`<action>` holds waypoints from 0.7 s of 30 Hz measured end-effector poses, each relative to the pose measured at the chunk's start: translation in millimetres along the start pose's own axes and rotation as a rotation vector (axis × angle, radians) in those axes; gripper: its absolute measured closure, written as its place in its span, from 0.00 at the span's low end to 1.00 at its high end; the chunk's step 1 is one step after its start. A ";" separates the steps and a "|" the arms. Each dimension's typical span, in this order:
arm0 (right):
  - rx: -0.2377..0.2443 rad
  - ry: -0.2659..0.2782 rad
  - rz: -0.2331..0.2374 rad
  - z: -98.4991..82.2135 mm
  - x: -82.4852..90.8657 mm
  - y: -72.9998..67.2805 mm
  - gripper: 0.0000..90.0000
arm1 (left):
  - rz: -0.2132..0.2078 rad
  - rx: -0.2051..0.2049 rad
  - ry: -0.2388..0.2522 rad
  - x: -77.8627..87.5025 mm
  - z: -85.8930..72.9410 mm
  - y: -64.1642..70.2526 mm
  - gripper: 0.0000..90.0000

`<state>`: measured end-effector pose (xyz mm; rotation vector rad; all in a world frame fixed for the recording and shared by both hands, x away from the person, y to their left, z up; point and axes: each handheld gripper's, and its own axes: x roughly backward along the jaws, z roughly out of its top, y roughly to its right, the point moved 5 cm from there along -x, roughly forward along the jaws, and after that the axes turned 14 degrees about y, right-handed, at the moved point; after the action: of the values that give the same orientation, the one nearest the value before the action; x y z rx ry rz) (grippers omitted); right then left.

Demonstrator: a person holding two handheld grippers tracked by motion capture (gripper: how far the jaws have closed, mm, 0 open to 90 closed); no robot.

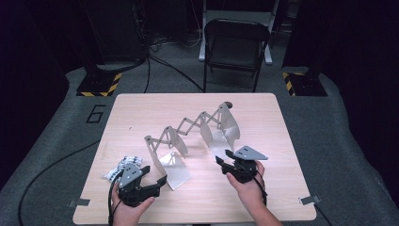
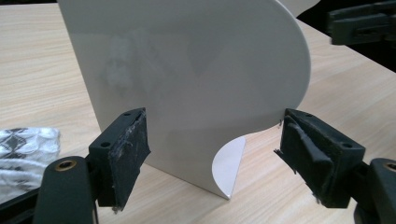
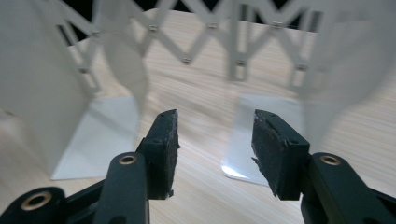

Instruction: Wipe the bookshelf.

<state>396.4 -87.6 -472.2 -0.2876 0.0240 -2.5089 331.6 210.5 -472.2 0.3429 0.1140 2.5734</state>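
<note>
Nearest the table's (image 1: 282, 141) front edge, left hand-held gripper (image 1: 157, 181) held low over the wood, jaws spread wide and gripping nothing; in the left gripper view the near end panel (image 2: 187, 70) of the expandable white rack (image 1: 190, 129) standing upright just beyond and between the two black pads (image 2: 128, 149), neither pad pressing on it, the panel's rounded top corner curving toward the right-hand jaw. Just left of that gripper, a crumpled patterned black-and-white packet (image 1: 120, 167) lying flat on the wood, touching neither jaw. Over on the right, right hand-held gripper (image 1: 222, 157) with its grey three-cornered plate on top, jaws well apart and empty, pointed at the rack; seen along its own jaws, bare wood between the pads (image 3: 166, 144), with the rack's two flat base plates left and right ahead of them and the scissor lattice (image 3: 210, 32) stretched across behind. Farther in, rack extended diagonally across the middle of the table, near end panel by the left gripper, far end panel (image 1: 226, 120) just beyond the right gripper, zigzag bars linking the two. Beyond the table, grey floor, a dark folding chair (image 1: 235, 44) facing the far edge, black stands with yellow-and-black striped bases at either side, cables trailing over the floor.
</note>
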 end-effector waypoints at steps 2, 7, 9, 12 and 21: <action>-0.017 0.006 -0.045 -3.2 6.6 16.1 0.52 | 0.013 -0.007 0.006 -3.3 1.3 0.3 0.25; -0.043 0.008 -0.141 -3.6 7.4 48.6 0.48 | 0.030 0.003 0.014 -7.4 4.1 1.6 0.26; -0.041 0.020 -0.157 -1.9 4.1 55.1 0.48 | 0.029 -0.013 0.017 -8.1 4.4 6.2 0.26; -0.029 0.016 -0.192 1.7 -3.3 63.8 0.47 | 0.037 -0.019 0.018 -8.4 3.8 9.8 0.26; 0.002 -0.006 -0.180 17.3 -30.7 70.4 0.63 | 0.034 -0.006 0.022 -12.3 5.2 18.6 0.25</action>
<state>464.7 -126.5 -467.3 -0.3082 -0.0064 -2.6863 333.9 188.3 -467.1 0.3162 0.1089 2.6112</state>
